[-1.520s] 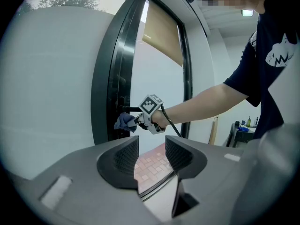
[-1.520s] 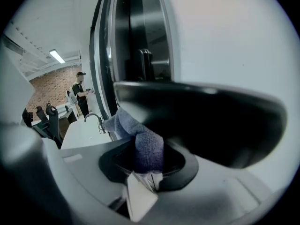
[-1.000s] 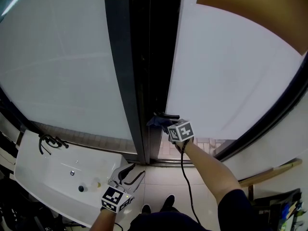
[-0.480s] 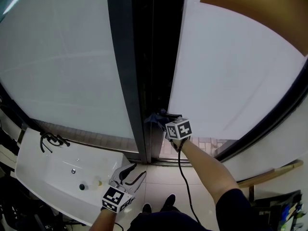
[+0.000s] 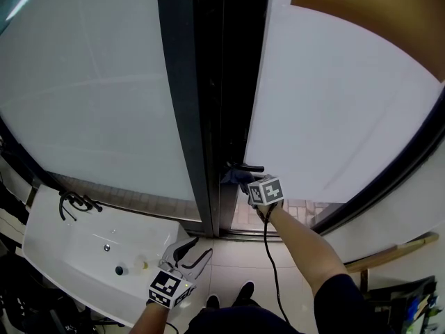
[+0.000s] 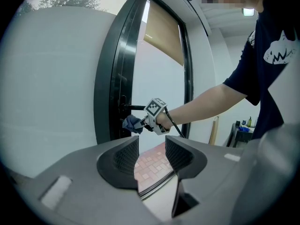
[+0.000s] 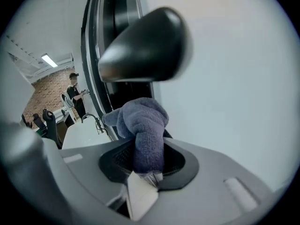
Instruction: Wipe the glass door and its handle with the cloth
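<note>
The frosted glass door [image 5: 334, 117] stands to the right of a black frame [image 5: 208, 103]. Its black lever handle [image 5: 247, 167] sticks out at the door's edge and fills the top of the right gripper view [image 7: 145, 46]. My right gripper [image 5: 245, 181] is shut on a bunched grey-blue cloth [image 5: 235, 177], held just under the handle and close to the glass. In the right gripper view the cloth [image 7: 143, 125] rises from between the jaws. My left gripper [image 5: 183, 252] hangs low over the floor, open, with nothing in it; from its view I see the right gripper [image 6: 142, 123] at the handle [image 6: 133, 108].
A white washbasin [image 5: 76, 256] with a black tap [image 5: 73, 204] stands at the lower left. A wooden pole [image 5: 389, 249] leans at the lower right. The floor [image 5: 229, 256] is tiled below the door. A person [image 7: 75, 92] stands far off in the room.
The right gripper with the cloth shifted a little left and up along the handle, then came back right and slightly down. The left gripper stayed put.
</note>
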{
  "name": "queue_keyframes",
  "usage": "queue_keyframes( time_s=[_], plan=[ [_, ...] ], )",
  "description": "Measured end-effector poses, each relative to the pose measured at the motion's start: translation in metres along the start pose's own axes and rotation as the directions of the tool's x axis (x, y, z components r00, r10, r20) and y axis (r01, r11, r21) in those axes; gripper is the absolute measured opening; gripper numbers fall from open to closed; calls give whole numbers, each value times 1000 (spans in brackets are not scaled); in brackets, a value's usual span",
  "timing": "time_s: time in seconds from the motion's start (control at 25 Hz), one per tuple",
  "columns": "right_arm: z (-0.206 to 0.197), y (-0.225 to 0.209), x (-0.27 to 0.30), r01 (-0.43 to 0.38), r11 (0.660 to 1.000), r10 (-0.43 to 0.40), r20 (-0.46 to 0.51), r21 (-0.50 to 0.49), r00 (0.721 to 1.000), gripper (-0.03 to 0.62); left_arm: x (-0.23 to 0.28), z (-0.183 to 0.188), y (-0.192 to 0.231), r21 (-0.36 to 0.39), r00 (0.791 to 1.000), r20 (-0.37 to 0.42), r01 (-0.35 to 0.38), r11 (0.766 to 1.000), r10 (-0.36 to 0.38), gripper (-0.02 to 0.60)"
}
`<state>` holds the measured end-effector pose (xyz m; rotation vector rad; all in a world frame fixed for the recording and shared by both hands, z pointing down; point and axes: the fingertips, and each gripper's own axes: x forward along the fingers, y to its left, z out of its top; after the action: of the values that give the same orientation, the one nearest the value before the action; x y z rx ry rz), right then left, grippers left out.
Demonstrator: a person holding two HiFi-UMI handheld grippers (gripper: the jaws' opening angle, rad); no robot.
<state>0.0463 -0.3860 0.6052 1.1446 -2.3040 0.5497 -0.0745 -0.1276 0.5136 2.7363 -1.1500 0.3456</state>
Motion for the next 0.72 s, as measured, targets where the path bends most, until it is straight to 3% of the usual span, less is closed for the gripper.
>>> queue_keyframes(
  time_s=[0.16,0.32,0.52,0.72],
  plan=[
    [-37,-10,-1,21,1000,-19,-79,18,997,113,-1,1,0,3,1000,4,0,1000,0,170],
    [-58,7,10,-23,1000,23,-138,6,990,112,-1,1,0,5,1000,2,4,1000,-4,170],
    [-34,45,26,-122,992,120,-93,-17,988,113,2,2,-1,9,1000,2,5,1000,-5,170],
    [-15,49,40,-138,989,141,-76,50,987,112,0,0,-2,4,1000,-3,-1,1000,1,170]
  ],
)
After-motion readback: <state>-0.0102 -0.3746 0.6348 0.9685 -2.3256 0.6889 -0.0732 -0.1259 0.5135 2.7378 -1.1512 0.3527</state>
